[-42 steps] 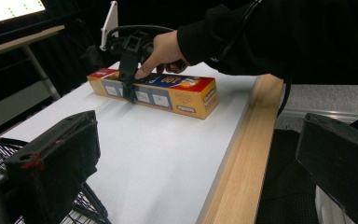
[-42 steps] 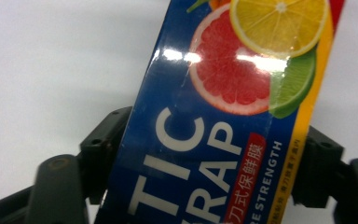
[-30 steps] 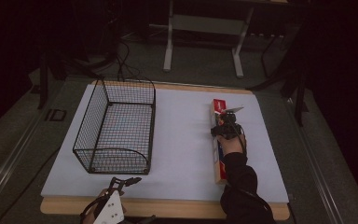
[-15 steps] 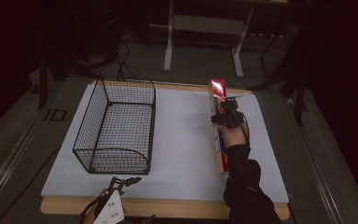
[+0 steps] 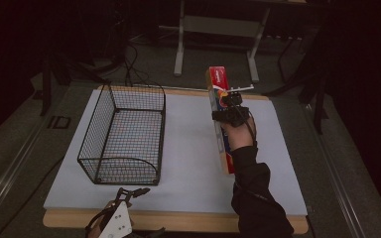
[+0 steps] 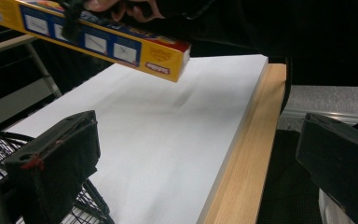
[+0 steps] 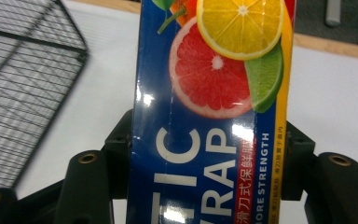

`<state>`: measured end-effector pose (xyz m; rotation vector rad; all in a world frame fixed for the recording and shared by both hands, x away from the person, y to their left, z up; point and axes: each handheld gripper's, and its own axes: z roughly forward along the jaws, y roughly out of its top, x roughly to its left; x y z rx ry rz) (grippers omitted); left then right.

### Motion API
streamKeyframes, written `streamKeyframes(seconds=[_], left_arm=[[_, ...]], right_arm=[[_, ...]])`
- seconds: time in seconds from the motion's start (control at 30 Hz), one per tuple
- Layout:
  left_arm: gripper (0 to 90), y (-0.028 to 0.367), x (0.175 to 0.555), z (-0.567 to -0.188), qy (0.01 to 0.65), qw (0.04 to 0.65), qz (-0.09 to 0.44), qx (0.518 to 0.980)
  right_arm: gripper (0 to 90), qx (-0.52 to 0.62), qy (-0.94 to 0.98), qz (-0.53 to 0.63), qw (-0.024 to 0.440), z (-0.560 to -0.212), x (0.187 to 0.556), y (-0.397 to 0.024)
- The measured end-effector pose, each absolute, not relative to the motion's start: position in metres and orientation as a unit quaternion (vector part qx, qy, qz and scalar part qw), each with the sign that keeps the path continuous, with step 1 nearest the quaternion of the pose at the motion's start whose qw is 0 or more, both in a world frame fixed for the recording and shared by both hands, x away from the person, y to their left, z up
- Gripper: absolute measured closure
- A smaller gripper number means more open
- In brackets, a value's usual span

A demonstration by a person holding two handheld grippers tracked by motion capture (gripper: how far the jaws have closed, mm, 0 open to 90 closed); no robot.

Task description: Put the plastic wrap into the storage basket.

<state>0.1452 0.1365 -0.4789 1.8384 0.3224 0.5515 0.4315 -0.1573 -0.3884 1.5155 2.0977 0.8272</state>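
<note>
High view: the right gripper (image 5: 231, 110) is clamped across a long plastic wrap box (image 5: 220, 106), which now rides clear of the table with its far end tipped up toward 12 o'clock, past the table's far edge, and its near end at about 6 o'clock beside the dark sleeve (image 5: 256, 198). A second ago the box lay flat along the right side of the white table mat (image 5: 188, 148); half a second ago its far end had begun to rise. So the lift is under way. Judgement: pickup is done and carrying comes next, likely toward the wire basket (image 5: 124, 134), which sits empty at 9 o'clock of the box, well apart. The basket has not shifted across the three frames.

Right gripper view: jaws closed on both long sides of the plastic wrap box (image 7: 209, 116), citrus print and "WRAP" lettering facing the camera. Grip looks square, roughly mid-length or a little forward. The wire basket (image 7: 23, 79) shows at upper left.

Left gripper view: jaws stand wide apart, holding nothing. The box (image 6: 93, 39) hangs in the air at 11 o'clock, a clear gap beneath it down to the mat (image 6: 168, 140). The wooden table edge (image 6: 247, 154) runs at right.

The left gripper (image 5: 129, 194) hovers at the near table edge, 6 o'clock of the basket, unchanged from both earlier frames.

Risk, as judged: a long box held at one point may swing or pivot during the carry.
</note>
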Motion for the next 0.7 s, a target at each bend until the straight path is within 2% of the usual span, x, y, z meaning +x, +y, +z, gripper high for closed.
streamKeyframes(seconds=[0.47, 0.7], left_arm=[[0.1, 0.138, 0.144, -0.479, 0.138, 0.566, 0.231, 0.779], [0.1, 0.139, 0.142, -0.478, 0.136, 0.565, 0.233, 0.780]], right_arm=[[39.7, 0.496, 0.776, 0.318, 0.224, -0.360, 0.431, -0.107], [39.8, 0.485, 0.783, 0.320, 0.222, -0.357, 0.432, -0.082]])
